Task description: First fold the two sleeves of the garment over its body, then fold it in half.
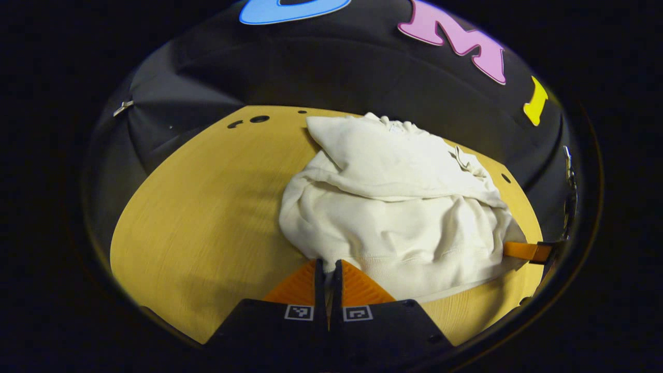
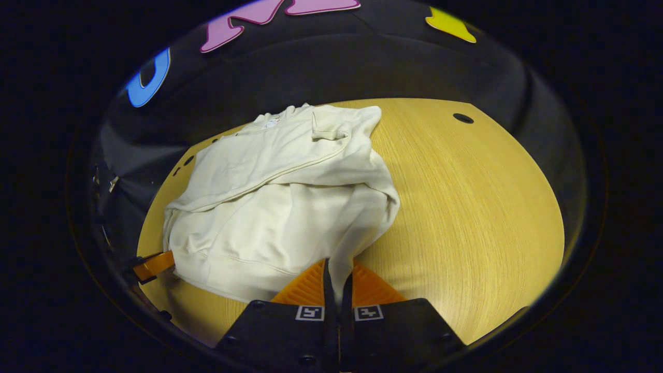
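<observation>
A: Cream, soft-knit hooded sweatshirt [image 1: 393, 207] is lying on the round, pale wooden table [image 1: 207, 217], toward the far side. A sleeve is lying folded across the chest; in the right gripper view the body looks covered by both sleeves, though I cannot tell for certain.

B: So the half-fold is the step in hand?

A: That is my reading. The left gripper [image 1: 327, 265] is sitting at the near hem corner, fingers pressed together. Whether cloth is between them I cannot tell; the hem is touching the tips.

B: And the other?

A: The right gripper [image 2: 337, 267] is pinching a tongue of hem fabric, which is running down between its fingers. Its finger is also showing at the right edge of the left gripper view, at the hem's other corner.

B: Pose?

A: Both are held low over the table, pointing forward at the booth wall, one at each hem corner.

B: Next move?

A: Likely both corners are needing to rise together and travel toward the hood, kept level so the sleeves are not sliding off.
</observation>
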`<state>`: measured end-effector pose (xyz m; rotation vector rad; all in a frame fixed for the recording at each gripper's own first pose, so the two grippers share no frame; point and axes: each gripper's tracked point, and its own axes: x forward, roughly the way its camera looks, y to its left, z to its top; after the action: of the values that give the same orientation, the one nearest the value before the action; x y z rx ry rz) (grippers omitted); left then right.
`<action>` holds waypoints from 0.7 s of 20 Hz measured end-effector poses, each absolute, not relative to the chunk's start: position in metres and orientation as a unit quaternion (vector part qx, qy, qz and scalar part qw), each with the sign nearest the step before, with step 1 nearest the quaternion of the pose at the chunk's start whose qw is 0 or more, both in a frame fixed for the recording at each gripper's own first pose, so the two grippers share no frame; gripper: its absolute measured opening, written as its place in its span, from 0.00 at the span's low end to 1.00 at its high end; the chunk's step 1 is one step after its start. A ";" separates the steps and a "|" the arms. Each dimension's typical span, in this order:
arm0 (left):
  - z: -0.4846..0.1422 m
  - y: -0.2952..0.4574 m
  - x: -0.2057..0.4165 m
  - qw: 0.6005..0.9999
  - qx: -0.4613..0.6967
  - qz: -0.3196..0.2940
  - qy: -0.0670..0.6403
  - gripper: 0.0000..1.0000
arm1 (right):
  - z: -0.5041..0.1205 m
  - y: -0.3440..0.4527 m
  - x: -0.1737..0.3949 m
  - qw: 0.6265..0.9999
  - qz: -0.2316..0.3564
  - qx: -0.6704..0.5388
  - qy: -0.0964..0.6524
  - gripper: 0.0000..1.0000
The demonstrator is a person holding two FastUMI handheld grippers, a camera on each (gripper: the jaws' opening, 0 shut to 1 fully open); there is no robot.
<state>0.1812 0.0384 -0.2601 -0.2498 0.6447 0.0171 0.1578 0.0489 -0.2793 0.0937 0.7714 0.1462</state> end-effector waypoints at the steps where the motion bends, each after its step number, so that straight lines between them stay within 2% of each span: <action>1: -0.255 0.038 0.182 0.943 -0.132 0.008 0.306 0.06 | -0.276 0.050 0.158 0.924 0.076 0.042 0.372 0.06; 14: -0.166 0.036 0.249 0.968 -0.181 -0.026 0.169 0.06 | -0.205 0.090 0.228 0.944 0.115 0.116 0.287 0.06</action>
<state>0.2487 0.0357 -0.1656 -0.3666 0.3422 -0.0516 0.2275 0.0900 -0.2049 0.2362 0.5847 0.2338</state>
